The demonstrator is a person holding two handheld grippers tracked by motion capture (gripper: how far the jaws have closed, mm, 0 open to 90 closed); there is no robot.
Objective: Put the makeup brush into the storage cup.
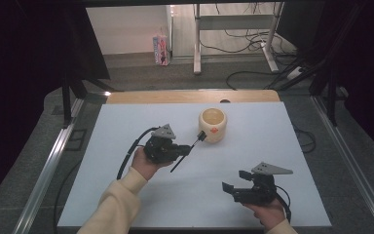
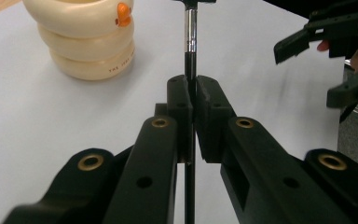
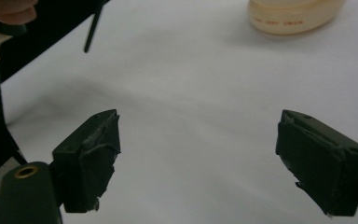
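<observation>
Count on the bench (image 1: 126,195): one cream cup (image 1: 212,125), one thin black stick with a metal band (image 1: 187,151), two hand-held grippers. The bench top is a white sheet with a wooden strip along the far edge.

Cup: shaped like stacked rings, with a small orange duck-like mark on its side. It stands upright toward the far middle of the bench. Its inside looks yellowish from above; I cannot tell whether anything lies in it.

Left hand-held gripper (image 1: 184,150): jaws clamped tight on the black stick. The stick runs between the pads and out ahead, its far tip at or just beside the cup's near wall; contact cannot be told. In the left gripper view the cup (image 2: 85,39) sits up and left of the stick (image 2: 190,56).

Right hand-held gripper (image 1: 233,181): jaws wide apart, nothing between them, over bare bench near the front right, well apart from the cup.
</observation>
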